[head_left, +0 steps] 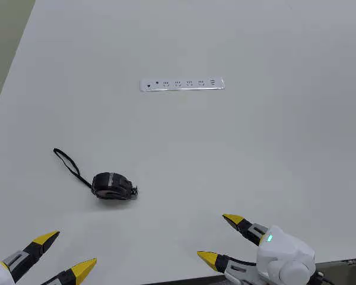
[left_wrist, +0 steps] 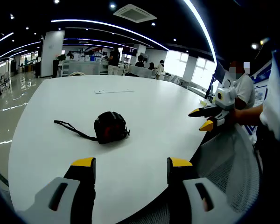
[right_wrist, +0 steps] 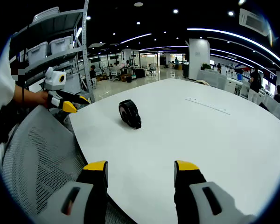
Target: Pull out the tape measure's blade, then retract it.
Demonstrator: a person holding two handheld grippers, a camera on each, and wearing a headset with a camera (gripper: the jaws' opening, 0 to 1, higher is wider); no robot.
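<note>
- Gripper at the bottom left of the head view: this is my left gripper (head_left: pixel 66 252). Its yellow-tipped fingers are spread wide and hold nothing, and it hovers by the near edge of the white table (head_left: pixel 267 148).
- Right of it and further onto the table, a thin black wrist strap (head_left: pixel 68 163) trails up and to the left from the tape measure (head_left: pixel 113 185).
- The tape measure is black and rounded and lies on the bare tabletop, well apart from both grippers. Its blade is wound in, and I can see a small tab at its right side.
- Further back, near the middle of the table, a white power strip (head_left: pixel 181 84) lies flat, well apart from the tape measure.
- At the bottom right is my right gripper (head_left: pixel 219 237), with a white body. Its fingers are also spread wide with nothing between them, close to the table's front edge.
- In both gripper views the tape measure sits ahead on the table, beyond the parted jaws and untouched.
</note>
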